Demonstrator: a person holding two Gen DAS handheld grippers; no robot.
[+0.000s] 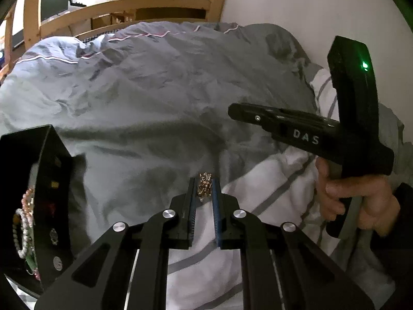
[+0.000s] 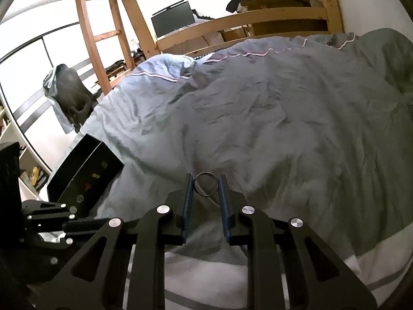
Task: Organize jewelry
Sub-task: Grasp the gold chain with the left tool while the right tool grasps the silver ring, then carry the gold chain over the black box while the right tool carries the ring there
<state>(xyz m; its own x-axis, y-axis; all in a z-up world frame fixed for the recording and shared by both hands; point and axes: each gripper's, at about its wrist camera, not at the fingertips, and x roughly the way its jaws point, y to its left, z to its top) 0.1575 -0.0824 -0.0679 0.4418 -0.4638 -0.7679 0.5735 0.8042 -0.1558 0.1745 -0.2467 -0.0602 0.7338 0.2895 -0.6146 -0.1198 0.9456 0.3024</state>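
Observation:
My left gripper (image 1: 205,180) is shut on a bunched gold chain (image 1: 204,186) and holds it above the grey duvet. My right gripper (image 2: 205,178) is shut on a thin silver ring-shaped bangle (image 2: 205,184), held between its blue pads. The right gripper also shows in the left wrist view (image 1: 232,109), raised at the right with a hand on its handle. A black jewelry box (image 1: 49,196) stands open at the left; bead bracelets (image 1: 24,222) lie inside it. The box also shows in the right wrist view (image 2: 85,175), at the left.
A rumpled grey duvet (image 2: 271,118) covers the bed. A white striped pillow (image 1: 271,180) lies under the grippers. A wooden bed frame (image 2: 232,23) and ladder (image 2: 98,33) stand behind, with a monitor (image 2: 173,20) and a chair (image 2: 67,95) beyond.

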